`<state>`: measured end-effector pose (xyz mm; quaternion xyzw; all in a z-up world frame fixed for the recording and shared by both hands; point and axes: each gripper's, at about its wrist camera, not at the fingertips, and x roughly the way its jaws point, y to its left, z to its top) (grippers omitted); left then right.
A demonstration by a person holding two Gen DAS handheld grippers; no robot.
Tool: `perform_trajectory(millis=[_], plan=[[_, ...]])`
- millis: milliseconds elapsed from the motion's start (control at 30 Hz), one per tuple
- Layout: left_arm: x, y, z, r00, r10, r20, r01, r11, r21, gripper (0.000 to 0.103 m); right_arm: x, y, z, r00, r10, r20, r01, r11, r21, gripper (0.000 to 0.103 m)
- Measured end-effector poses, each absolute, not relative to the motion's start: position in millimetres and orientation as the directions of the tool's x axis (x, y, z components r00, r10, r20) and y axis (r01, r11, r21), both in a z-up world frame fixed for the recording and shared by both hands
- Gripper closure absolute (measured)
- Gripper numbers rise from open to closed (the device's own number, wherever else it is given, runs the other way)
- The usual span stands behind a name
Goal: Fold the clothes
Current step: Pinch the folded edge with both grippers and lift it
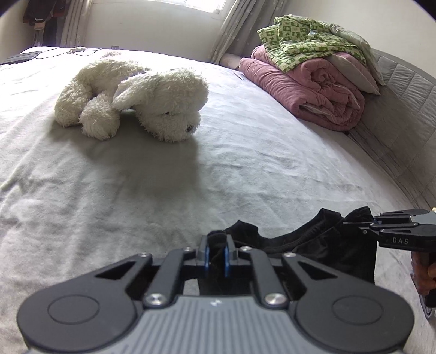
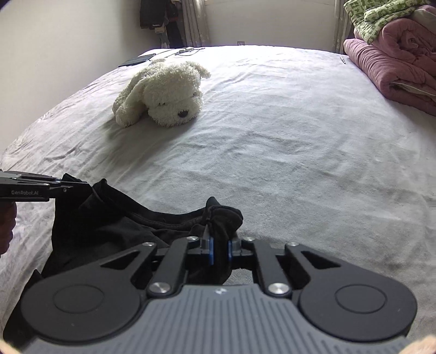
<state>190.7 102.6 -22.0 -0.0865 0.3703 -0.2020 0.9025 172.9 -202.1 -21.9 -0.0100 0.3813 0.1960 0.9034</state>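
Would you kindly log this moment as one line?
left gripper: shut on black garment | right gripper: shut on black garment | garment: hangs between both over bed | fold: not yet made

A fluffy cream-white plush dog (image 1: 130,100) is lying on its side on a wide bed covered by a pale grey, slightly wrinkled sheet (image 1: 245,163). Well apart from it, at the bed's right edge, a folded dusty-pink quilt (image 1: 308,89) is sitting with a green-and-cream patterned blanket (image 1: 308,40) piled on top. A flat dark device (image 2: 137,60) and white cables (image 2: 185,50) are lying at the far edge. Pale curtains (image 1: 231,24) are hanging beyond the bed.
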Motion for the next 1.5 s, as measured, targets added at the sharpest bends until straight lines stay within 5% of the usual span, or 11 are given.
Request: perform_trajectory(millis=[533,900,1033,1233,1500], plan=[[64,129,23,0.703,-0.521,-0.484,0.434,0.854,-0.288,0.094,44,-210,11,0.729,0.399,-0.556,-0.498,0.866,-0.032,0.092],[-10,141,-31,0.641,-0.508,-0.575,0.432,0.858,-0.276,0.09,-26,-206,-40,0.708,0.389,-0.589,-0.521,0.851,-0.063,0.085],[-24,145,-50,0.62,-0.495,-0.608,0.426,0.864,-0.27,0.08,-39,-211,-64,0.699,0.345,-0.626,-0.487,0.871,-0.064,0.063],[-39,147,-37,0.635,-0.487,-0.599,0.461,0.862,-0.212,0.06,-64,-221,-52,0.709,0.316,-0.631,-0.49,0.864,-0.117,0.052],[-48,127,-19,0.677,-0.497,-0.542,0.537,0.838,-0.098,0.052,-72,-210,-27,0.734,0.369,-0.569,-0.526,0.84,-0.134,0.051]])
